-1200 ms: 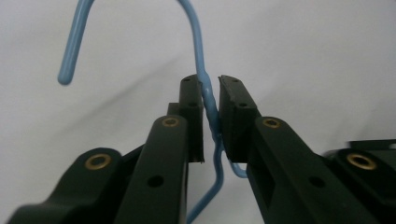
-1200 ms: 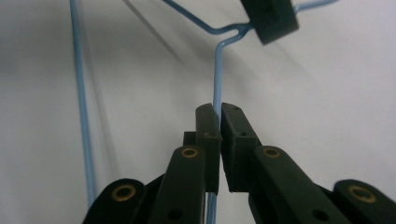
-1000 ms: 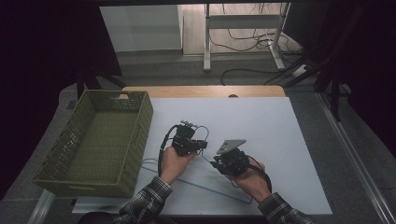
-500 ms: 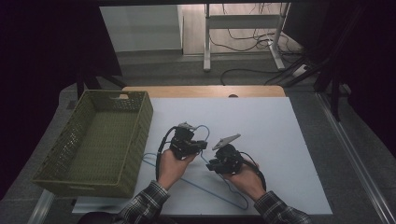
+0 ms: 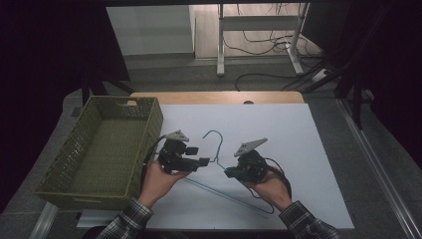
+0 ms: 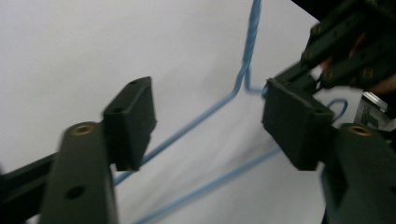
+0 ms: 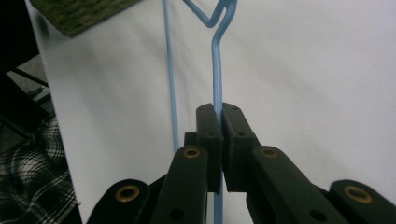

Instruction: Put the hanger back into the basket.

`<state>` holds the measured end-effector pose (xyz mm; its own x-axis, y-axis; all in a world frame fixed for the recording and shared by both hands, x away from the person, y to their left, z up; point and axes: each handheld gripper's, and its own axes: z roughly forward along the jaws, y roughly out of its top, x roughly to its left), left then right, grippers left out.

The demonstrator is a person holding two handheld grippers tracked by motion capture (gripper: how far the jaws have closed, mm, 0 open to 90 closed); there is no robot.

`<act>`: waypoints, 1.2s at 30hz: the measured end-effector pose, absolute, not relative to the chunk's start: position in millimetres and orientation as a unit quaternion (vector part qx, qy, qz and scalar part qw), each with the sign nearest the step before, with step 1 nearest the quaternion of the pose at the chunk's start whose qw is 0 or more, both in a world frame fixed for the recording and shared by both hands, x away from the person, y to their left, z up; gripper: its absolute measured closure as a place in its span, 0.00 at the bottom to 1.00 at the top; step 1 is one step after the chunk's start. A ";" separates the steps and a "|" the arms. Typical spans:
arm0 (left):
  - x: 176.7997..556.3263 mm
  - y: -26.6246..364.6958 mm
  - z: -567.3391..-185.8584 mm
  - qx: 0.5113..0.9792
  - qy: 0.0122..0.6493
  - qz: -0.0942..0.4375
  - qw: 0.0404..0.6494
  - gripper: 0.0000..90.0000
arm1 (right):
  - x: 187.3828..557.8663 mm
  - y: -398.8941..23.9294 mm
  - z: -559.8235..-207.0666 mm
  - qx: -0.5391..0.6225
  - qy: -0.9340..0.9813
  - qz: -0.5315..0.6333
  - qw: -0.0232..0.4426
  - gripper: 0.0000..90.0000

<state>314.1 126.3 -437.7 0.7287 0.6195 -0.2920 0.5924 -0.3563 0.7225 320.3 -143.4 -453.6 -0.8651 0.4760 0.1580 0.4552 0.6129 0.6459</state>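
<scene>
High view: green basket point(image 5: 104, 149) at table's left, empty, just beside left gripper point(image 5: 199, 163); white table cover point(image 5: 298, 149) beneath. Blue wire hanger point(image 5: 215, 144) flat on cover between both grippers, hook pointing away. Left gripper's jaws just opened, apart, wire between them untouched. Right gripper point(image 7: 218, 140) clamped on hanger's wire.

Hanger point(image 5: 217, 149): thin wire w/ smooth light-blue coating, slight sheen. Basket point(image 5: 102, 149): olive-green woven-look plastic, open lattice walls, matt. Counter point(image 5: 298, 149): covered by smooth matt white sheet; bare wood strip at far edge, light brown. Left gripper point(image 6: 205, 121) & right gripper point(image 7: 218, 140): matt black plastic jaws w/ brass-coloured inserts, grey plates on top. Sleeves point(image 5: 122, 224): plaid woven cloth.
</scene>
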 end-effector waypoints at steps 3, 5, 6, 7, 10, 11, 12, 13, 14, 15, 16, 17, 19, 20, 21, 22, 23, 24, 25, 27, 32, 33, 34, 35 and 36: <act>307.3 138.1 -434.0 0.831 0.345 0.013 0.436 0.28 | 318.8 -148.5 -445.1 0.248 0.898 0.363 0.016 0.97; 302.6 143.1 -430.5 0.840 0.332 0.023 0.428 0.24 | 317.0 -152.5 -438.7 0.238 0.901 0.363 0.020 0.97; 300.7 145.2 -428.6 0.844 0.324 0.023 0.427 0.24 | 316.1 -154.3 -436.1 0.234 0.902 0.362 0.023 0.97; 299.8 146.2 -427.7 0.847 0.319 0.023 0.425 0.23 | 314.9 -156.5 -433.0 0.230 0.904 0.360 0.027 0.97; 295.3 148.9 -423.4 0.860 0.299 0.030 0.412 0.24 | 312.7 -161.8 -428.1 0.222 0.906 0.359 0.030 0.97; 295.1 149.8 -422.8 0.865 0.289 0.026 0.409 0.26 | 310.9 -164.7 -426.1 0.218 0.907 0.359 0.032 0.97; 294.3 149.8 -422.8 0.868 0.280 0.018 0.410 0.27 | 309.8 -166.0 -425.3 0.215 0.908 0.358 0.033 0.97; 293.3 149.7 -422.5 0.871 0.272 0.016 0.408 0.27 | 308.1 -167.5 -424.5 0.213 0.909 0.357 0.034 0.97; 292.6 149.1 -422.5 0.875 0.265 0.016 0.404 0.28 | 306.4 -168.9 -424.2 0.210 0.910 0.356 0.034 0.97; 292.1 148.0 -422.7 0.879 0.256 0.010 0.401 0.30 | 304.7 -170.1 -424.2 0.206 0.911 0.356 0.035 0.97; 291.9 146.2 -423.1 0.883 0.249 0.010 0.397 0.31 | 302.9 -171.0 -424.6 0.204 0.912 0.355 0.034 0.97; 291.8 144.6 -423.3 0.887 0.245 0.014 0.390 0.32 | 301.3 -171.7 -425.3 0.202 0.912 0.355 0.034 0.97; 292.3 139.4 -424.5 0.898 0.228 0.010 0.376 0.37 | 298.2 -172.2 -427.0 0.194 0.914 0.354 0.032 0.97; 293.5 136.0 -425.5 0.905 0.218 0.013 0.365 0.37 | 296.9 -172.1 -427.5 0.194 0.915 0.353 0.032 0.97; 294.3 133.9 -425.9 0.909 0.212 0.013 0.359 0.39 | 295.0 -172.1 -428.3 0.188 0.916 0.353 0.031 0.97; 295.6 130.2 -427.2 0.914 0.199 0.009 0.354 0.42 | 293.9 -171.9 -428.6 0.185 0.917 0.352 0.030 0.97; 296.5 128.1 -427.7 0.917 0.191 0.008 0.350 0.43 | 292.5 -171.4 -429.1 0.180 0.918 0.351 0.033 0.97; 297.7 124.3 -428.6 0.920 0.185 0.005 0.345 0.45 | 292.1 -171.2 -429.3 0.178 0.919 0.349 0.033 0.97; 299.4 121.7 -429.2 0.923 0.177 -0.004 0.341 0.48 | 291.2 -170.8 -429.5 0.175 0.920 0.348 0.033 0.97; 302.0 117.6 -430.1 0.926 0.169 -0.010 0.337 0.52 | 290.2 -170.4 -429.3 0.169 0.921 0.349 0.030 0.97; 308.4 108.7 -430.2 0.933 0.148 -0.038 0.326 0.66 | 288.3 -169.1 -428.3 0.156 0.922 0.352 0.031 0.97; 309.3 107.3 -430.1 0.933 0.145 -0.041 0.326 0.67 | 288.2 -168.8 -428.3 0.154 0.923 0.352 0.031 0.97; 310.4 105.8 -429.8 0.934 0.145 -0.049 0.323 0.70 | 287.9 -168.5 -428.3 0.151 0.923 0.351 0.032 0.97; 311.1 104.9 -429.9 0.934 0.144 -0.053 0.323 0.71 | 287.5 -168.1 -428.4 0.148 0.924 0.351 0.032 0.97; 312.4 103.6 -429.9 0.934 0.143 -0.061 0.322 0.71 | 287.4 -167.9 -428.4 0.147 0.924 0.352 0.032 0.97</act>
